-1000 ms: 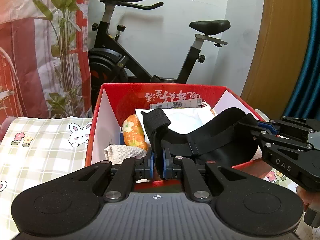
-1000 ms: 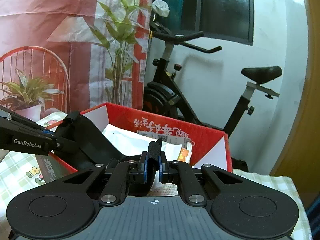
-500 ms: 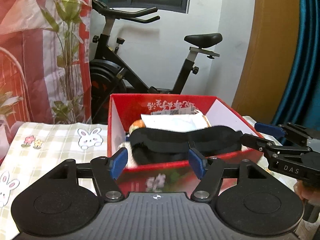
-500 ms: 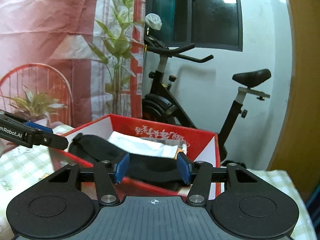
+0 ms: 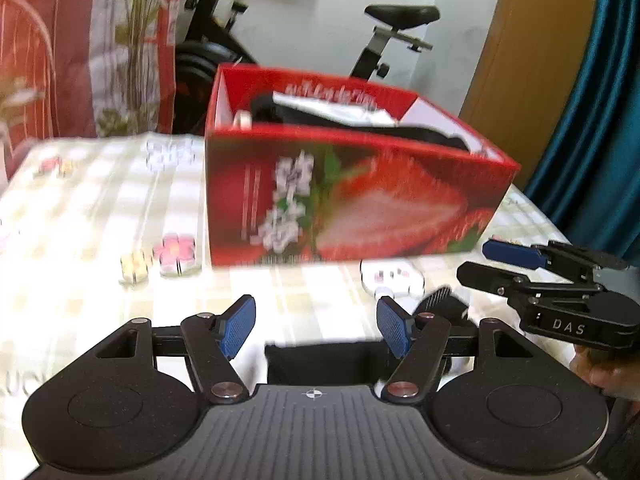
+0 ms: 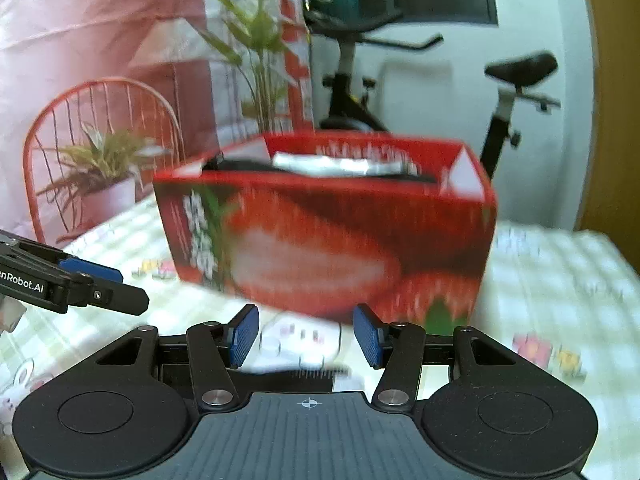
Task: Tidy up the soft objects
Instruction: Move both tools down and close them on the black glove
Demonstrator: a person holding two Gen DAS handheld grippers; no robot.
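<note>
Both are spread wide with nothing in them: the left hand-held gripper (image 5: pixel 316 322) has its blue pads (image 5: pixel 236 326) well apart over the checked worktop (image 5: pixel 80 216), and the right hand-held gripper (image 6: pixel 306 334) is just as wide, also holding nothing. Each one shows up in the other's camera, off to the side. Right one has "DAS" on its black body, left one reads "enRobot.AI" with the start cut off by the frame edge. The black soft strap thing (image 5: pixel 420 134) is lying inside the red strawberry box (image 5: pixel 360 200), draped over a white bag (image 5: pixel 332 108) in there. There's white lettering on the box's inner back wall but it's too blurry to read. Another dark item (image 5: pixel 442 304) sits on the worktop just in front of the left gripper, partly hidden by it.
</note>
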